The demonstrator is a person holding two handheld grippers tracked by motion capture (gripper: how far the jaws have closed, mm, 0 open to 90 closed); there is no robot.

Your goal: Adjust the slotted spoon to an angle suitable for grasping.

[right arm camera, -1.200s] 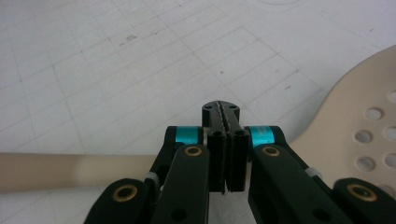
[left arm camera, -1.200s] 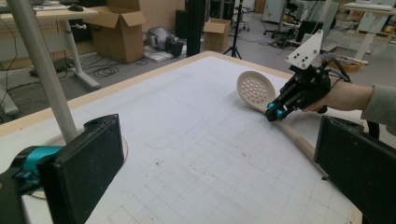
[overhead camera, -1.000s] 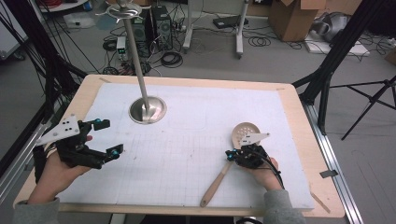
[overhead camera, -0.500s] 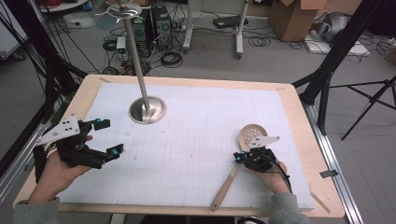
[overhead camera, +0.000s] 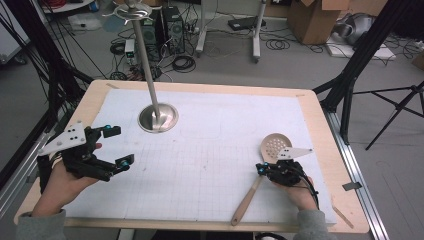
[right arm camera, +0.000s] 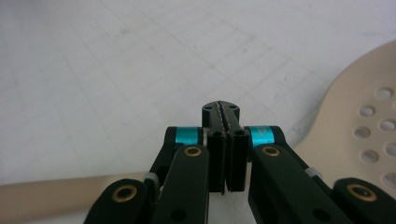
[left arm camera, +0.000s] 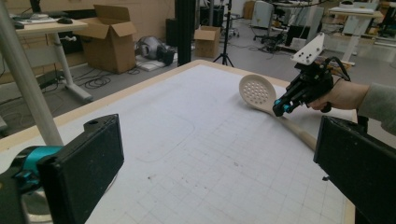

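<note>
Evenly lit from overhead, bright and soft, with faint shadows on the white mat (overhead camera: 210,150). Slightly blurred and grainy throughout. Mild glare on the steel base (overhead camera: 158,118). Close-up jaws soft, edges bowed

Grey floor (overhead camera: 300,65), cardboard boxes (overhead camera: 312,20), cables (overhead camera: 280,44)

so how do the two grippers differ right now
The left gripper has its jaws wide apart with nothing between them; the right gripper has its jaws shut flat together. The left one hangs over bare mat, apart from any thing; the right one sits right at the slotted spoon, by its neck. Both are black with teal accents and a grey plate on top.
</note>
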